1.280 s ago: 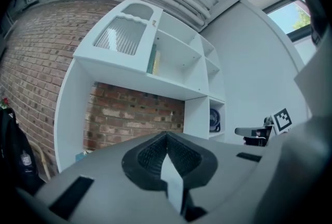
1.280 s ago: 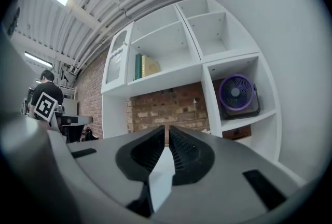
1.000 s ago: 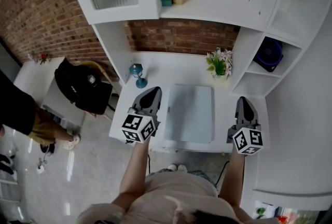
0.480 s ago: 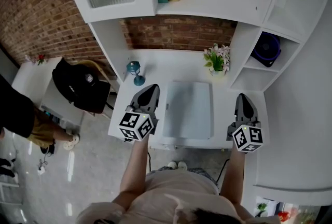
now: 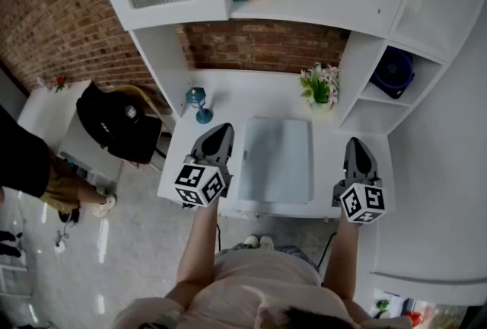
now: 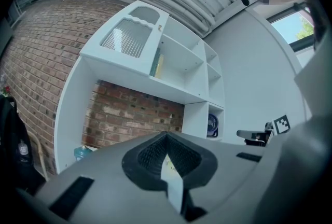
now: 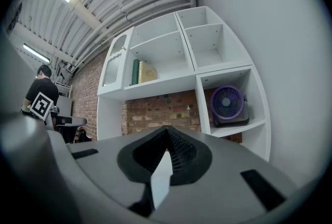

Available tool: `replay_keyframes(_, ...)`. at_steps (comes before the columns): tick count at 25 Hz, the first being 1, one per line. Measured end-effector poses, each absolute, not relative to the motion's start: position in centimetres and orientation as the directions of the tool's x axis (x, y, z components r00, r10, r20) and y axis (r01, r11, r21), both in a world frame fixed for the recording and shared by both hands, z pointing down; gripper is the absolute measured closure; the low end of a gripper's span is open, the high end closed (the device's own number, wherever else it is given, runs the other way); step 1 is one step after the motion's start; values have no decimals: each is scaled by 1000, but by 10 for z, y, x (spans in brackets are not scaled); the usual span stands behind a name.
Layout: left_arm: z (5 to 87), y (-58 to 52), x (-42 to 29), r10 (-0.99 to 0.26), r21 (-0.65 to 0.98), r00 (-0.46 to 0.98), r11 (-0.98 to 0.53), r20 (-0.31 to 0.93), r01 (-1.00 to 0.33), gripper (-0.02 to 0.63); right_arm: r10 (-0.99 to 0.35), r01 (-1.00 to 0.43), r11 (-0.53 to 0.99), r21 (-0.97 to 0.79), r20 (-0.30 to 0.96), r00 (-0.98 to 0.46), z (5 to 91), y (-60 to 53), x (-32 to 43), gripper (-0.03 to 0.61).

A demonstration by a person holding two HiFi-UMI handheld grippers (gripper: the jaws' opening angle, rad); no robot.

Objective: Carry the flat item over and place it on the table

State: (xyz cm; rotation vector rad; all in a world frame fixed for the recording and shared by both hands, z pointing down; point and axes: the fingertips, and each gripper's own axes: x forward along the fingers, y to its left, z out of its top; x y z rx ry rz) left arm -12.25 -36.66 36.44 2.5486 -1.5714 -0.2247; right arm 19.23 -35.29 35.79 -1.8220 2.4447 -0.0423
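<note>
head view shows almost nothing changing over the last second: the flat board, a pale blue-grey slab, lies in the same spot in the middle of the white table, its long sides running from the table's front edge toward its back. only the picture itself shifts a touch, which looks like the camera nodding rather than anything on the table moving.

the left gripper stays over the table's left edge and the right gripper over the table's right edge, both pointing toward the table's back and each clear of the board, with bare white table showing between board and gripper on both sides. in the left gripper view the jaws are pressed together with nothing of the board between them, and the right gripper view shows the same: jaws closed, empty.

toward the table's back left corner stands a small teal lantern, and at its back right corner a pot of flowers; neither touches the board (both sit well behind it).

for the task, this stillness reads as the end of it. the board already rests flat on the table, fully supported and released, so the carrying and placing look done. what is left, at most, is drawing the two grippers back from the table's front edge, and little seems likely to go wrong as long as neither closed tip nudges the board's side on the way.
</note>
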Motion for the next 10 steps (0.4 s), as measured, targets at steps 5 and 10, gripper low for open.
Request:
replay_keyframes(5,367,-368,-120,-895,199,443,-443,-47,-874,586,-958,-955,285,-88,-46,-282,363,-354,195,563)
replay_keyframes(10,369,-371,-118,-894,196,446,-444,-40,-874,586,-959,-955,282,-90,-44,-279,364,-356,197,563)
